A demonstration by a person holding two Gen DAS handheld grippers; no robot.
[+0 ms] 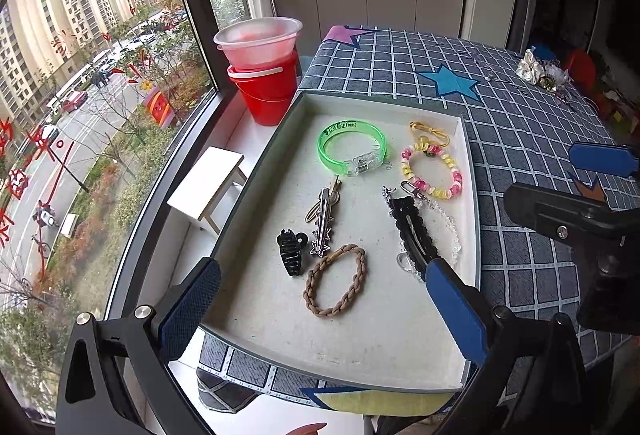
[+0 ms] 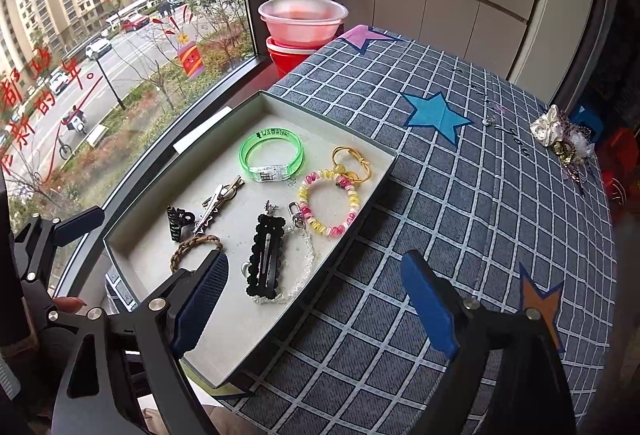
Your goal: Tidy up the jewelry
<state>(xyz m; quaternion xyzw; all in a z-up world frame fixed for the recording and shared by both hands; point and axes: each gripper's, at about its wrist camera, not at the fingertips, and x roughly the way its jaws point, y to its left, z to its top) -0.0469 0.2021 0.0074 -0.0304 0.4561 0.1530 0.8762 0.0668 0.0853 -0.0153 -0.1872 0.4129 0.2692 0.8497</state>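
Observation:
A shallow grey tray [image 1: 256,299] [image 2: 256,331] on the checked tablecloth holds a green bangle [image 1: 350,147] [image 2: 272,155], a pink and yellow bead bracelet [image 1: 434,173] [image 2: 328,203], a yellow cord [image 1: 430,131], a silver clip [image 1: 322,223], a black claw clip [image 1: 292,251], a braided brown band [image 1: 336,285], a black lace clip [image 1: 414,231] [image 2: 266,255] and a clear bead chain. My left gripper [image 1: 320,311] is open and empty above the tray's near end. My right gripper [image 2: 316,307] is open and empty over the tray's right rim. More jewelry [image 2: 564,143] [image 1: 544,75] lies at the table's far right.
A red bucket with a pink bowl [image 1: 260,47] [image 2: 302,19] stands on the sill behind the tray. A white stool [image 1: 206,187] stands by the window. Cupboards [image 1: 368,3] line the back wall. The right gripper's body shows in the left wrist view [image 1: 580,219].

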